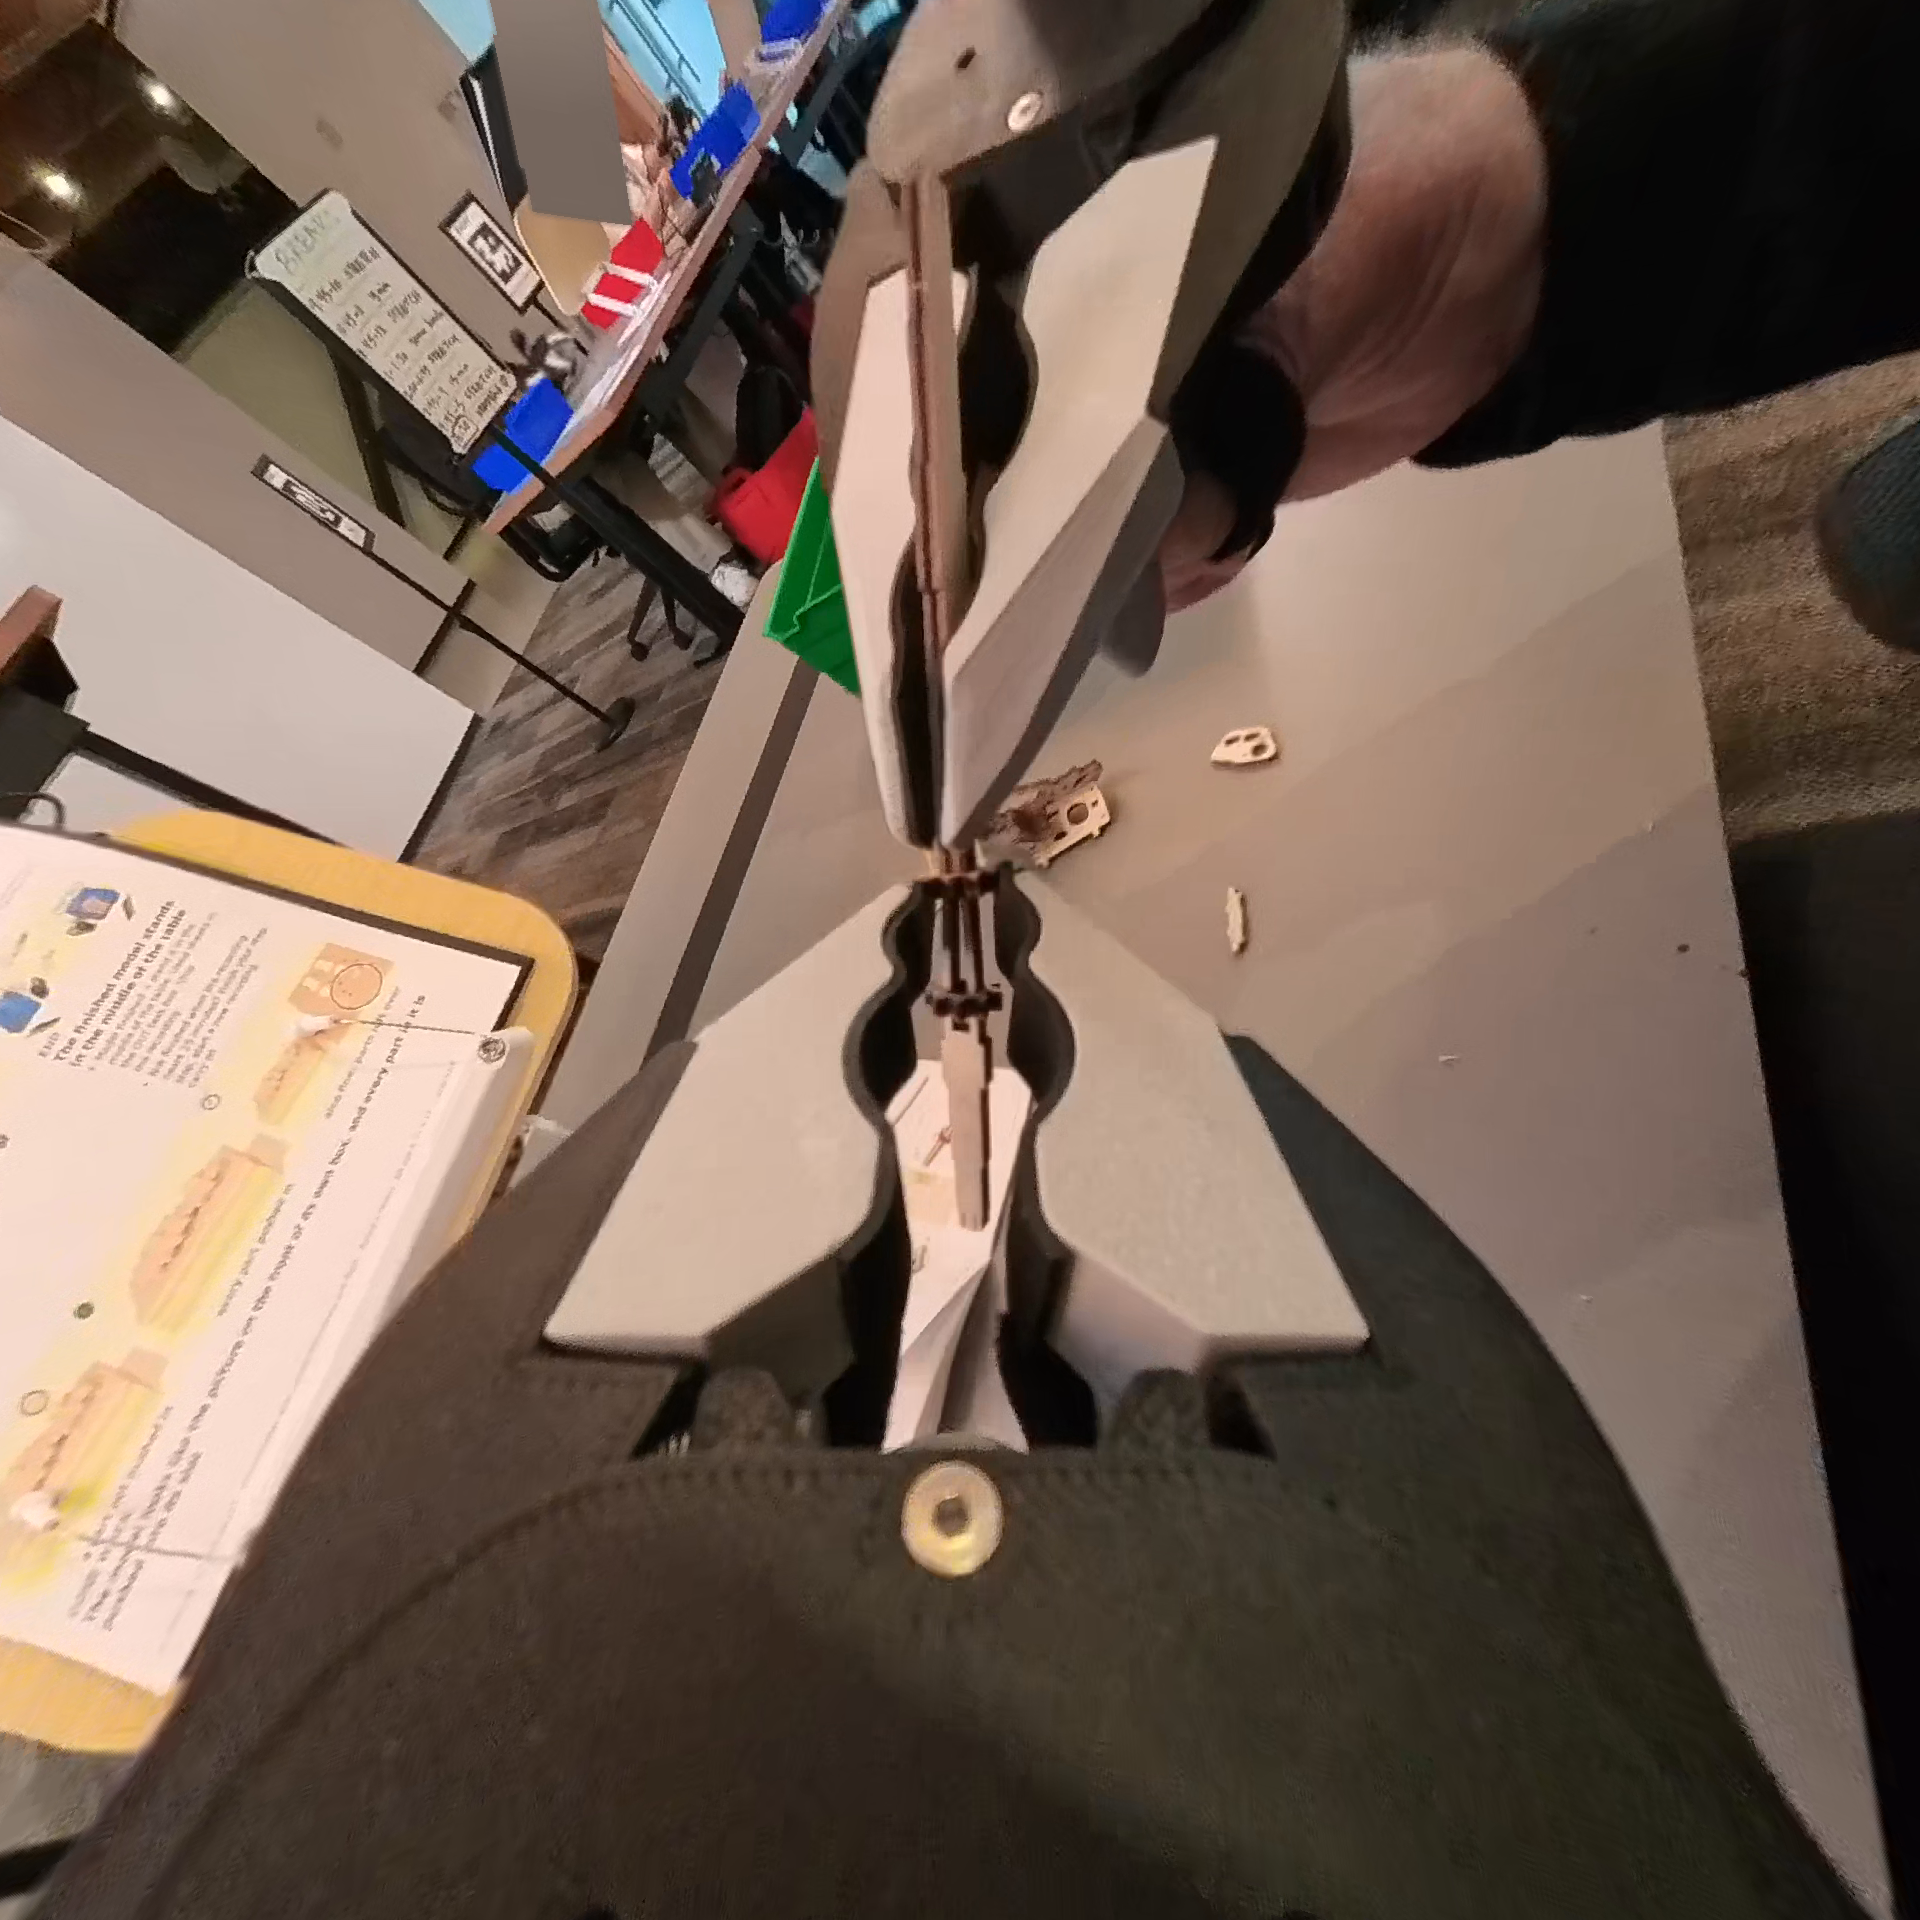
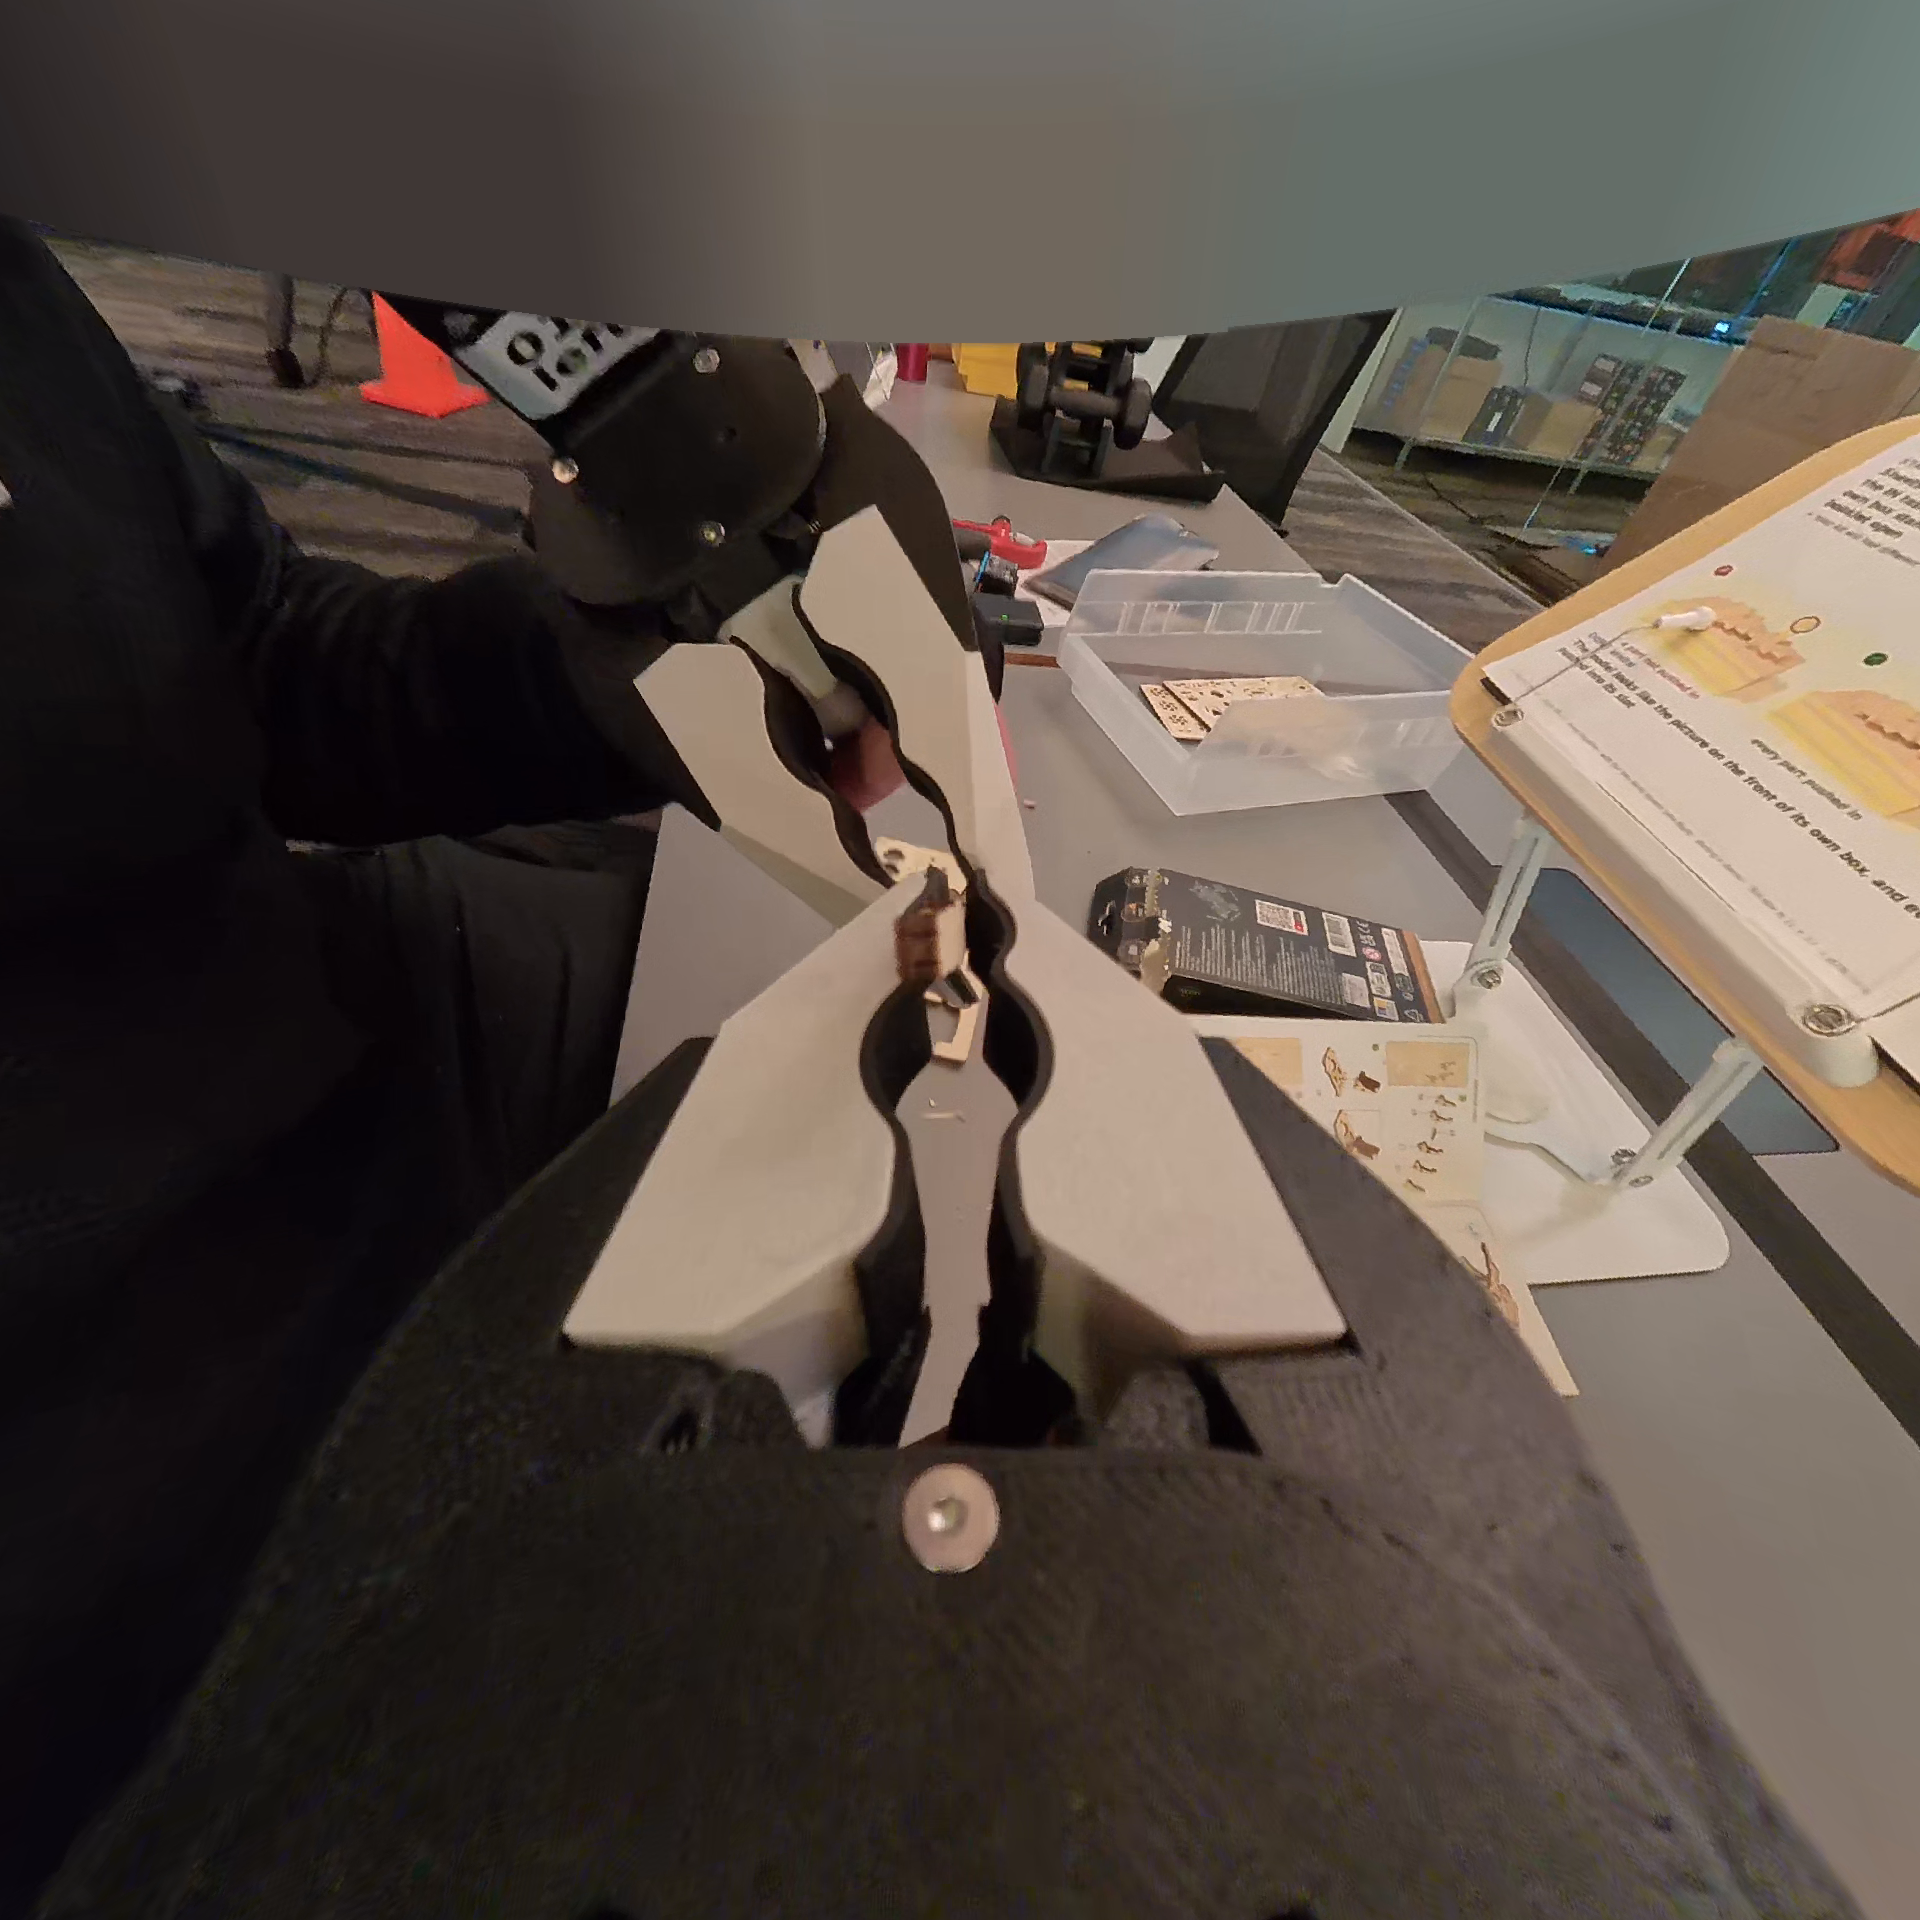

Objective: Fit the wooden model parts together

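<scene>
Over the grey table (image 1: 1455, 727), both fingers pinch one wooden model (image 1: 961, 956) lengthwise, tip-to-tip.

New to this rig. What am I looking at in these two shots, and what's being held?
No robot: a person holds a hand-held gripper in each hand, each with a forward-looking camera. The left wrist view looks along the left hand-held gripper, shut on a small wooden assembly. The right hand-held gripper comes in from above, meeting it tip to tip. The right wrist view shows its fingers pinching a wooden piece. On the grey table: loose wooden parts, a clear tray, a dark box and an instruction stand.
</scene>
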Demonstrator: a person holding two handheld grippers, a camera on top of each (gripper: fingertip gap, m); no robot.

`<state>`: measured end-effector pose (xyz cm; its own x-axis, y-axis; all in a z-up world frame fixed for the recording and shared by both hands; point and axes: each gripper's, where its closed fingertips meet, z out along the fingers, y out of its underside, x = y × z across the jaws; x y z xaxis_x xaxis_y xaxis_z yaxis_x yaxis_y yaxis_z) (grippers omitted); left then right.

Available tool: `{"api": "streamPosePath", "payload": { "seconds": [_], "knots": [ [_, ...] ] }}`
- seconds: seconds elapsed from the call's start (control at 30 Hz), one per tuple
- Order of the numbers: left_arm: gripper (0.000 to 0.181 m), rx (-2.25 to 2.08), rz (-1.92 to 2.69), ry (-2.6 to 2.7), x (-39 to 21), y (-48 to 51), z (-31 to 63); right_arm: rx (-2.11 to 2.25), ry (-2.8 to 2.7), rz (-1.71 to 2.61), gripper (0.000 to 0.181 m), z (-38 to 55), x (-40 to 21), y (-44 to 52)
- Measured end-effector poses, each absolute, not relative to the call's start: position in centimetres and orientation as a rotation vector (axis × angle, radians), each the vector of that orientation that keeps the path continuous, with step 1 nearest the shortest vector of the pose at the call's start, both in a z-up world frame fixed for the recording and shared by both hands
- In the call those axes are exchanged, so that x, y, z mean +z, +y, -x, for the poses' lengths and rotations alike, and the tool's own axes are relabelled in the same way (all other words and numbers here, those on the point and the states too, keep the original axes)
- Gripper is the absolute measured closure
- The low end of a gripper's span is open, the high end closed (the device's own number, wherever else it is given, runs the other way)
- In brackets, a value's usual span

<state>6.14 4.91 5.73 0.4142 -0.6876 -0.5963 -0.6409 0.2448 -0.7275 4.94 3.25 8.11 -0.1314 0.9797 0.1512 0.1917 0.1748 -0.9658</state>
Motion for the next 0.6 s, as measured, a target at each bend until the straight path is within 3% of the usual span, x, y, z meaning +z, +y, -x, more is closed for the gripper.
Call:
{"api": "streamPosePath", "payload": {
  "seconds": [0.27, 0.33, 0.4, 0.6],
  "knots": [
    [0.171, -0.196, 1.517, 1.208, 4.7, 5.2, -5.7, 1.088, -1.521, 1.271, 0.180, -4.2, 6.8, 3.9],
    [0.172, -0.230, 1.554, 1.207, 4.4, 5.3, -5.7, 1.151, -1.518, 1.293, 0.163, -4.1, 6.9, 3.7],
    [0.171, -0.278, 1.585, 1.199, 4.2, 5.4, -5.5, 1.148, -1.503, 1.288, 0.163, -4.5, 7.4, 4.1],
    [0.171, -0.545, 1.721, 1.211, 3.9, 5.0, -5.5, 0.834, -1.683, 1.204, 0.159, -6.4, 7.8, 4.8]
  ]
}}
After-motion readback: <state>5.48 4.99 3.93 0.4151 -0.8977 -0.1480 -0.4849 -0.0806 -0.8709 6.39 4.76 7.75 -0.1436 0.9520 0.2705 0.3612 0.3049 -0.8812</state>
